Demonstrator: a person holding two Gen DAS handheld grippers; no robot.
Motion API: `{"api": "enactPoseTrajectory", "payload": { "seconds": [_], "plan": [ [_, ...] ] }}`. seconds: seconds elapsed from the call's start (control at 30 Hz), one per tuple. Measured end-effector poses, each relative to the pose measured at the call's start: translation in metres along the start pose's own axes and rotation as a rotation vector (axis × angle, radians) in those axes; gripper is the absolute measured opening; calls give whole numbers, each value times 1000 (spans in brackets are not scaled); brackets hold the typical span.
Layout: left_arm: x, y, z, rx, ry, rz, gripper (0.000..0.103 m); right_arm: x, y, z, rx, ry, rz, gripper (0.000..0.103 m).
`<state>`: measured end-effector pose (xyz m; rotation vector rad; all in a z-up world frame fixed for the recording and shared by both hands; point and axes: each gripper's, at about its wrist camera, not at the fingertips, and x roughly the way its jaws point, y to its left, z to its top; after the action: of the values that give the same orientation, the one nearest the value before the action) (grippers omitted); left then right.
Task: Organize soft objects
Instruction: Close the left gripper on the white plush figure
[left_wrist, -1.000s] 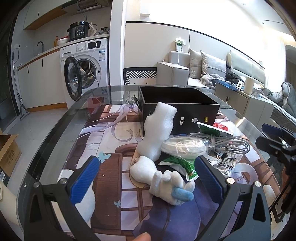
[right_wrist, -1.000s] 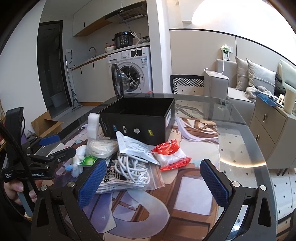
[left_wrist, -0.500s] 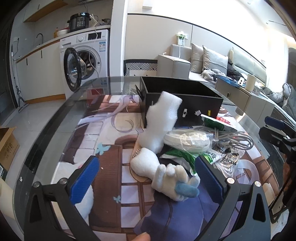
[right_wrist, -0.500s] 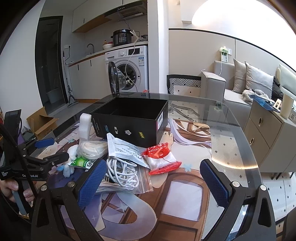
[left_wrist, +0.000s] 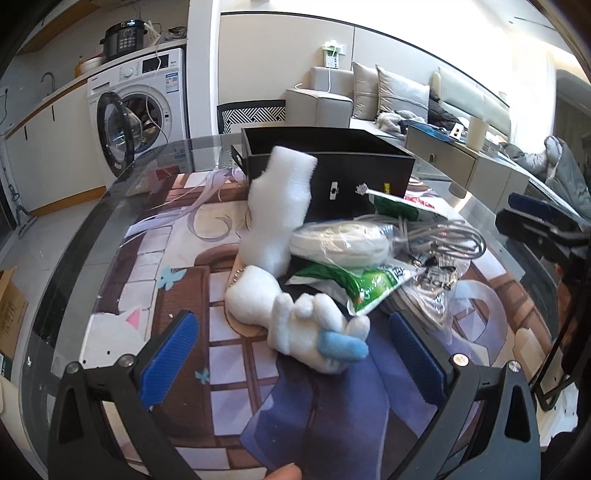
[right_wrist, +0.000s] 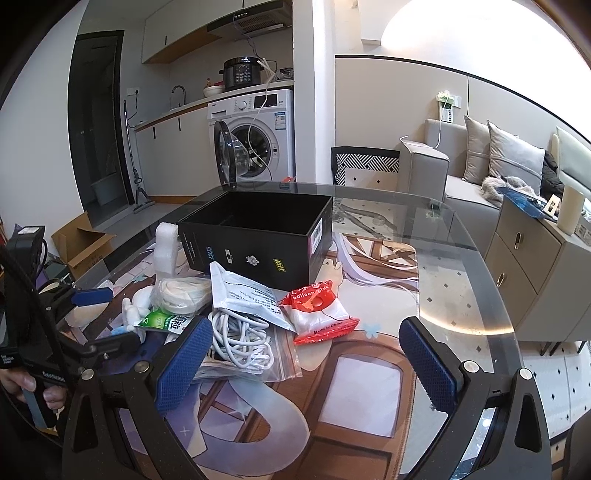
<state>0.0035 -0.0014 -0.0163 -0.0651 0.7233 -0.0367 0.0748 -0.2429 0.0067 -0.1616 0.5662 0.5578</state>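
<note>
A white plush toy with a blue tip lies on the glass table, right ahead of my open left gripper, whose blue pads flank it. Behind it a white foam block leans against an open black box. Beside the foam lie a bagged white bundle, a green packet and a bagged coil of cable. My right gripper stands open above the table, near a red balloon packet and the black box. The left gripper shows at the left of the right wrist view.
The table is round glass over a printed mat. A washing machine with its door open, a sofa, a cabinet and a patterned chair stand beyond it. A cardboard box sits on the floor at the left.
My left gripper has moved closer and lower toward the plush toy. My right gripper has drawn back a little from the pile. Both stay open.
</note>
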Motion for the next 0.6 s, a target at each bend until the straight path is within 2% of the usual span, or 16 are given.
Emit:
{"api": "enactPoseTrajectory", "payload": {
  "seconds": [0.17, 0.3, 0.4, 0.5, 0.57, 0.6],
  "plan": [
    [4, 5, 1, -25, 25, 12, 103, 0, 0, -1, -3, 3, 2, 103],
    [8, 17, 2, -89, 48, -16, 101, 3, -1, -1, -1, 12, 0, 103],
    [10, 19, 1, -98, 59, -58, 90, 4, -1, -1, -3, 13, 1, 103],
    [10, 12, -1, -69, 56, -68, 75, 6, 0, -1, -8, 19, 1, 103],
    [8, 7, -2, -48, 52, -85, 57, 6, 0, -1, -11, 21, 3, 103],
    [8, 5, -2, -43, 53, -86, 56, 7, 0, 0, -12, 23, 4, 103]
  ]
}}
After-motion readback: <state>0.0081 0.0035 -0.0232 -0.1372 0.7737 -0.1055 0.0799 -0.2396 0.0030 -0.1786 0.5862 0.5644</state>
